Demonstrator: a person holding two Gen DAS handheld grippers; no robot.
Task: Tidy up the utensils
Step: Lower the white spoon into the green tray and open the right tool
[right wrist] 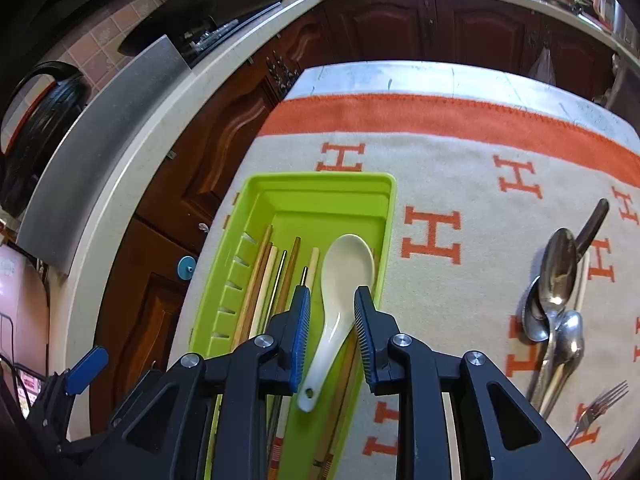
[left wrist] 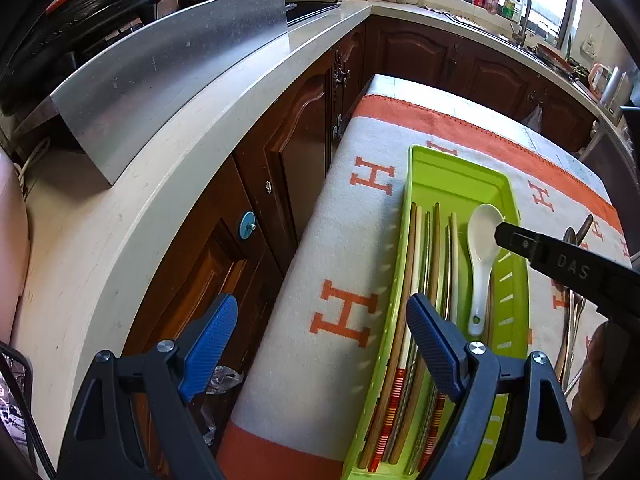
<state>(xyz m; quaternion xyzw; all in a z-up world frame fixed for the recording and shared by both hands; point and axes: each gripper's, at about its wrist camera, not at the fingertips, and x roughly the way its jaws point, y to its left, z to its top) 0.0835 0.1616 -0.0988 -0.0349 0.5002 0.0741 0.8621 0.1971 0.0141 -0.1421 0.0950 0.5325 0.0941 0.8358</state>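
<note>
A lime green tray (left wrist: 460,168) (right wrist: 320,184) lies on a cream and orange cloth. Several chopsticks (left wrist: 424,280) (right wrist: 260,280) fill its left side. Beside them, along the right wall, rests a white ceramic spoon (left wrist: 482,240) (right wrist: 348,260). My right gripper (right wrist: 333,292) straddles the spoon's neck, its jaws a little apart and the pads not pressing on it. My left gripper (left wrist: 320,304) stands wide open and holds nothing. Its right finger is over the chopsticks and its left finger is past the table's edge.
Metal spoons (right wrist: 556,280) (left wrist: 572,320), a dark-handled utensil (right wrist: 594,220) and a fork (right wrist: 596,408) lie on the cloth (right wrist: 440,160) right of the tray. A pale countertop (left wrist: 160,168) over brown cabinets (left wrist: 296,152) runs along the left and far sides.
</note>
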